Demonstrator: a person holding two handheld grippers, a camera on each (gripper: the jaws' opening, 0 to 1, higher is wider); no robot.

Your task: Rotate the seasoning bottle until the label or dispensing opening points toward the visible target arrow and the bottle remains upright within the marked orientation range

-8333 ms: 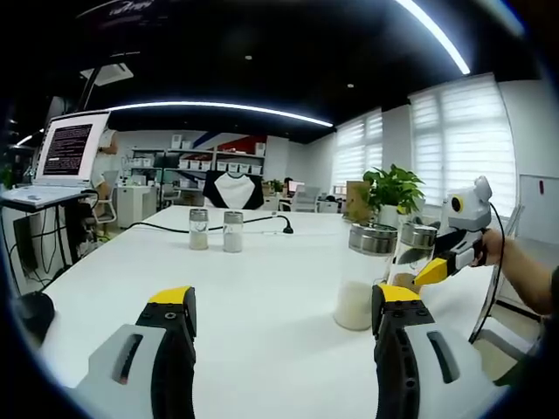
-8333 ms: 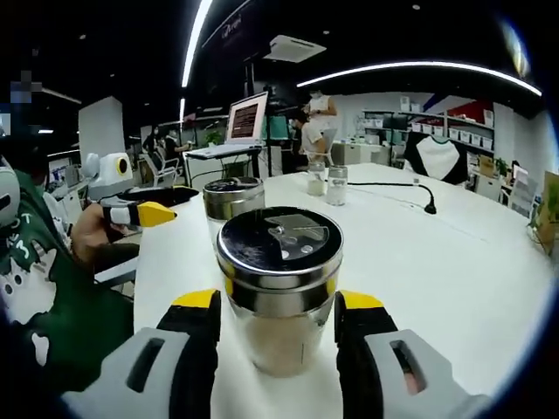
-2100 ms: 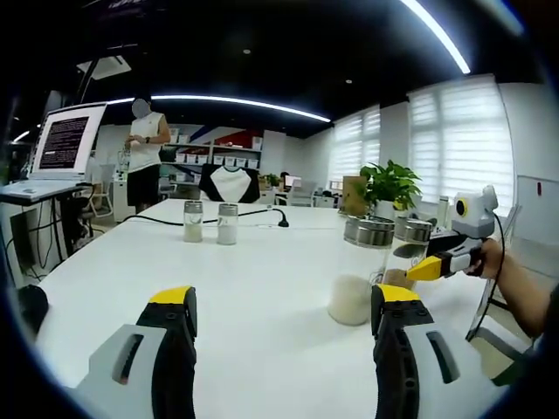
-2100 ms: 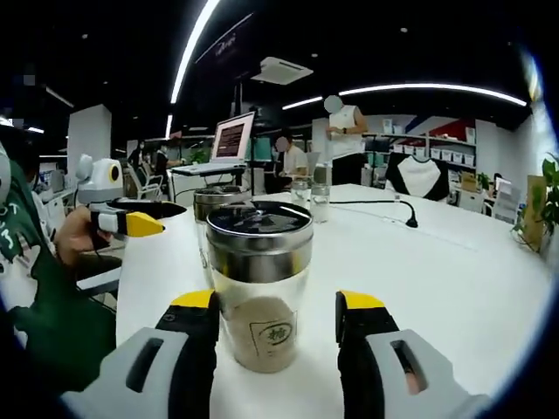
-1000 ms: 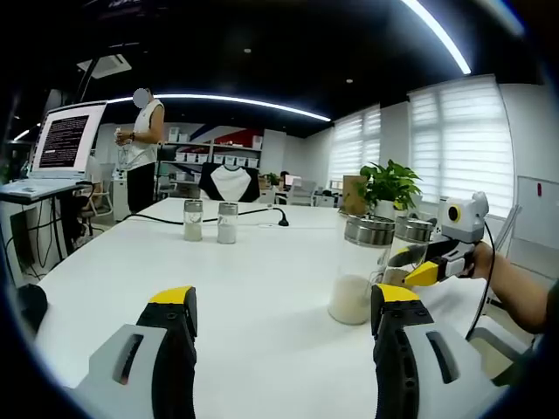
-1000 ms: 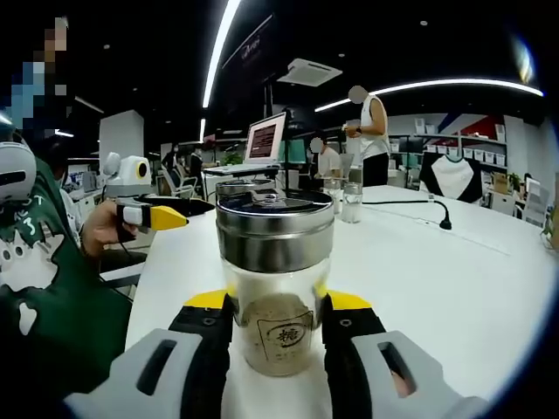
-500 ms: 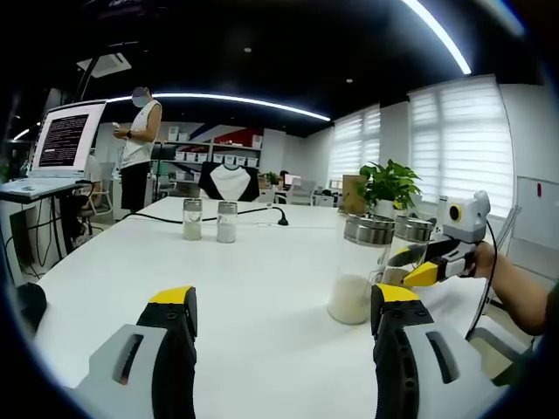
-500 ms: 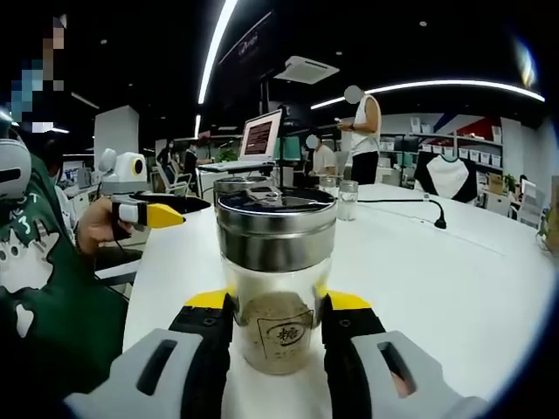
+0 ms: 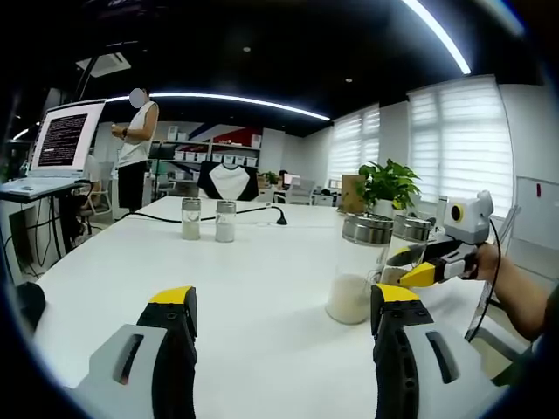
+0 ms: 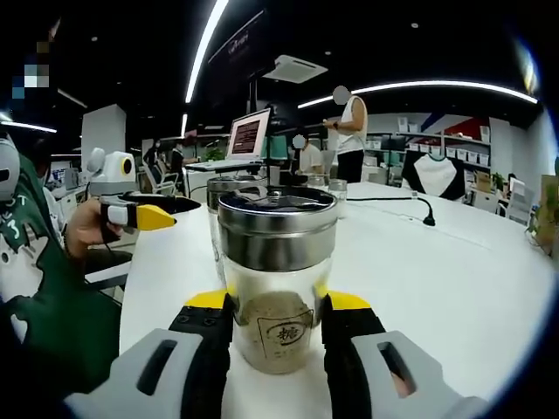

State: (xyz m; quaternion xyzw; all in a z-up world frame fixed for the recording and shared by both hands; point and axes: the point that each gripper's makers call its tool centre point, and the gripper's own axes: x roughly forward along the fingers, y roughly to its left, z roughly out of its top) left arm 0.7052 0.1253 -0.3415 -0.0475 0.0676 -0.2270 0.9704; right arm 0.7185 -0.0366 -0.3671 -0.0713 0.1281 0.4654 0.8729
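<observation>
A glass seasoning bottle (image 10: 277,288) with a steel lid and brown powder stands upright on the white table, its square label facing the camera. My right gripper (image 10: 276,316) is shut on the seasoning bottle, both yellow-tipped jaws pressed to the glass. Behind it stands a second steel-lidded jar (image 10: 229,194). In the left gripper view that second jar (image 9: 355,281) holds white powder, and the gripped bottle (image 9: 407,249) is beside it with the right gripper (image 9: 428,267) on it. My left gripper (image 9: 281,304) is open over bare table (image 9: 253,288).
Two small shakers (image 9: 208,220) stand mid-table by a black cable (image 9: 262,214). A potted plant (image 9: 390,188) stands at the far right. A laptop (image 9: 59,144) on a stand and a standing person (image 9: 133,144) are at the left. The person's hand and green sleeve (image 10: 52,279) are left.
The right gripper closed onto the seasoning bottle about a second ago and stays shut on it. Both views have shifted slightly. The left gripper stays open.
</observation>
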